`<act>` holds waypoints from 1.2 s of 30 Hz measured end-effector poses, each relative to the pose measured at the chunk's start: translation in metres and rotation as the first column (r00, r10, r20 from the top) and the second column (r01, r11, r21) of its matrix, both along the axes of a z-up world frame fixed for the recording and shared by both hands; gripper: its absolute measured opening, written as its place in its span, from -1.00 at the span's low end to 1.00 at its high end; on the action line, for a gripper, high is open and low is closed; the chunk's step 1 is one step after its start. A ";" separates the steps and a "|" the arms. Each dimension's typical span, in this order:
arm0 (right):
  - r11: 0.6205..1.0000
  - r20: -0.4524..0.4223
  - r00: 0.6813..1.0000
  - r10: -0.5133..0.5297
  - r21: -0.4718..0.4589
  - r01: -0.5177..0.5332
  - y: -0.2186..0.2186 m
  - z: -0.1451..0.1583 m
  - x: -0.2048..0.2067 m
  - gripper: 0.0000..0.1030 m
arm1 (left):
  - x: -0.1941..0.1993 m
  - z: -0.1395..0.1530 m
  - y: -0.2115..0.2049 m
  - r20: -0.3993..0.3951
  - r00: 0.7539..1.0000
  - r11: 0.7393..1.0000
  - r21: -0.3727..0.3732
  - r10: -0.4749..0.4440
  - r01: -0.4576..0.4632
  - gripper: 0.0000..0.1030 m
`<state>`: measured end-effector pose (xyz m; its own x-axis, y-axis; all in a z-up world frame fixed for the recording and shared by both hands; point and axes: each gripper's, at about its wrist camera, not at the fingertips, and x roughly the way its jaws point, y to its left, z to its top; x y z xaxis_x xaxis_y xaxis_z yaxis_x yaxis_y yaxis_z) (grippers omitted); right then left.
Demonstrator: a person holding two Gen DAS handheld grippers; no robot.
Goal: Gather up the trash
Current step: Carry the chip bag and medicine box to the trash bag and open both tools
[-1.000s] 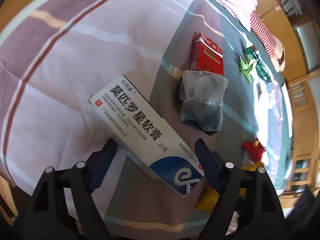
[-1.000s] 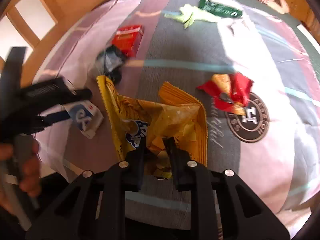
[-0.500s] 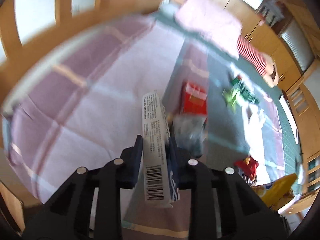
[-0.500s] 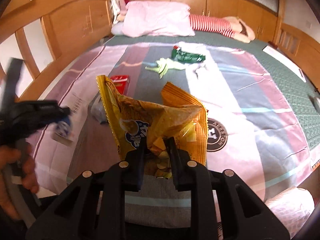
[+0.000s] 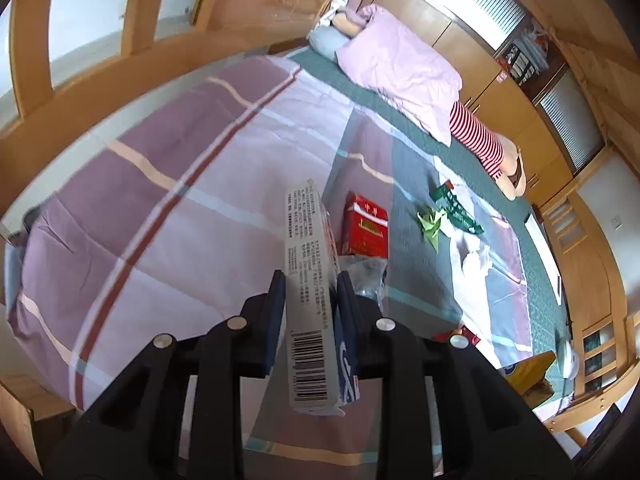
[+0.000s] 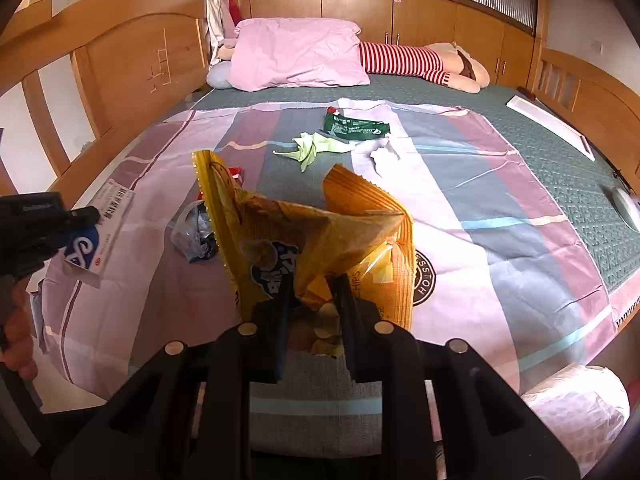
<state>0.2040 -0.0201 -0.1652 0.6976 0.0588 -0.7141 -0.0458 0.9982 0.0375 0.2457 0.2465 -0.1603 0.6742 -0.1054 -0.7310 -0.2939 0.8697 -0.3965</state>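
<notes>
**Left wrist view: two tools, each gripping one piece of trash above the bed**

Left wrist view: the left tool (image 5: 311, 292) is clamping a white medicine box (image 5: 308, 304) on its two long faces, the barcode end pointing toward the camera and the box standing clear of the bed (image 5: 168, 184). Lying on the striped bedspread beyond it are a red cigarette pack (image 5: 366, 226), a crumpled clear plastic bag (image 5: 366, 276) just beside the pack, a green folded paper (image 5: 432, 224) and a dark green wrapper (image 5: 458, 212) touching the paper.

Right wrist view: the right tool (image 6: 313, 300) is pinching the lower part of a yellow chip bag (image 6: 320, 232), which is standing upright and open above the jaws. At the left edge a hand (image 6: 16, 332) is gripping the left tool's handle, with the medicine box hanging in it. A crumpled white tissue (image 6: 386, 160) is lying near the green wrapper, well apart from both tools. A pink pillow (image 6: 296, 54) is resting at the head of the bed.
</notes>
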 end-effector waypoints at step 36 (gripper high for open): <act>0.975 -0.176 0.960 -0.217 0.011 0.222 -0.176 0.021 -0.122 -0.43 | -0.085 0.075 -0.172 0.356 0.787 0.858 0.312 -0.504 0.408 -0.46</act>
